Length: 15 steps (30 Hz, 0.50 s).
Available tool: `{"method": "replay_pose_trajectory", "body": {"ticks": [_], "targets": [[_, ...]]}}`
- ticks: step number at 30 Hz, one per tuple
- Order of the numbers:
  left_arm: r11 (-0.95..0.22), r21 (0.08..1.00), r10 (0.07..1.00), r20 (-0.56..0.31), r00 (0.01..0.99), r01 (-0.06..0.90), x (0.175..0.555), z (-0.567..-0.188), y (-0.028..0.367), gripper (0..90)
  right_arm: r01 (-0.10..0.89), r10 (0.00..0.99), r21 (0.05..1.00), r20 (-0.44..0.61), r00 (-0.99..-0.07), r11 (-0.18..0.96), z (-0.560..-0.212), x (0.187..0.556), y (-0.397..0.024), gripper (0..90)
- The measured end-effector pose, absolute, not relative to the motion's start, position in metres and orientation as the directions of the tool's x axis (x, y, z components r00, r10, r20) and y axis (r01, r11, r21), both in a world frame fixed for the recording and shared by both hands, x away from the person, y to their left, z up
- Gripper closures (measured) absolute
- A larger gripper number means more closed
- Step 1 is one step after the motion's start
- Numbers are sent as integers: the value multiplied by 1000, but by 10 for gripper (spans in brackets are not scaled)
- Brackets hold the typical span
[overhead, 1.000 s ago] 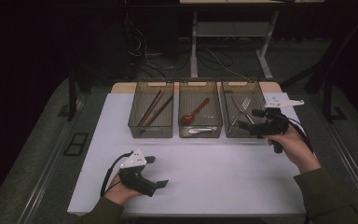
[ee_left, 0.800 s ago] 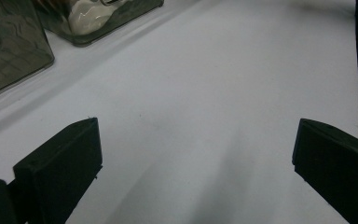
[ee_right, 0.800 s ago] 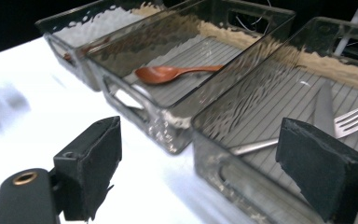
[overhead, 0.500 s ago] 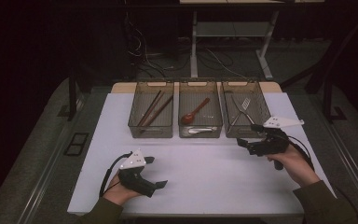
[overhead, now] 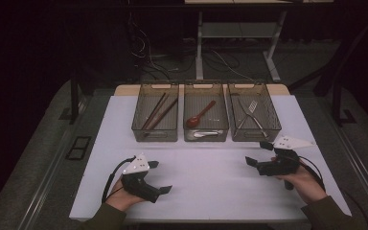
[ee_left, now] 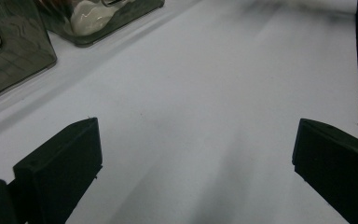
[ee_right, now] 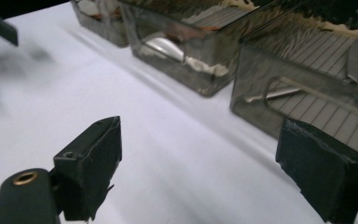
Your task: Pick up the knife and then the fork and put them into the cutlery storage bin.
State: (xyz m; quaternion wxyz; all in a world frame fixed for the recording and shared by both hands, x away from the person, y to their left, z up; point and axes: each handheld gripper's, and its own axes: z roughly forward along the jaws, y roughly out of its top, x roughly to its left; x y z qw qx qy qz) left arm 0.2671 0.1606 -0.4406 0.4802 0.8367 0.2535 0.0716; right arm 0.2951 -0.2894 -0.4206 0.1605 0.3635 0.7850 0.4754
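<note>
Left gripper [overhead: 160, 176] sits low on the near left of the white bench [overhead: 206, 182], jaws wide apart with nothing between them. Its own view just looks across bare white top toward the corners of two bins.

Up at the far edge, three smoky bins in a row: left bin [overhead: 155, 114] has chopsticks [overhead: 158, 111], middle bin [overhead: 205, 115] a red spoon [overhead: 200, 114] plus a white one [overhead: 207, 134], right bin [overhead: 253, 115] a fork [overhead: 251, 111].

Right gripper [overhead: 258, 153] is just in front of the right bin, jaws also apart and empty. Its view catches the bins' front walls up close, with metal cutlery behind the ribbed plastic, which the high view can't show.

Room's dark: grey floor, cables, a desk frame behind.
</note>
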Motion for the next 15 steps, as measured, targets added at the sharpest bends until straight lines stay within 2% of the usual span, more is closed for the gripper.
{"method": "replay_pose_trajectory", "body": {"ticks": [15], "targets": [[-409, 841, 493, -123, 861, 355, 267, -440, 161, 8, 401, 696, 873, 106, -711, 277, -439, 264, -299, 141]]}}
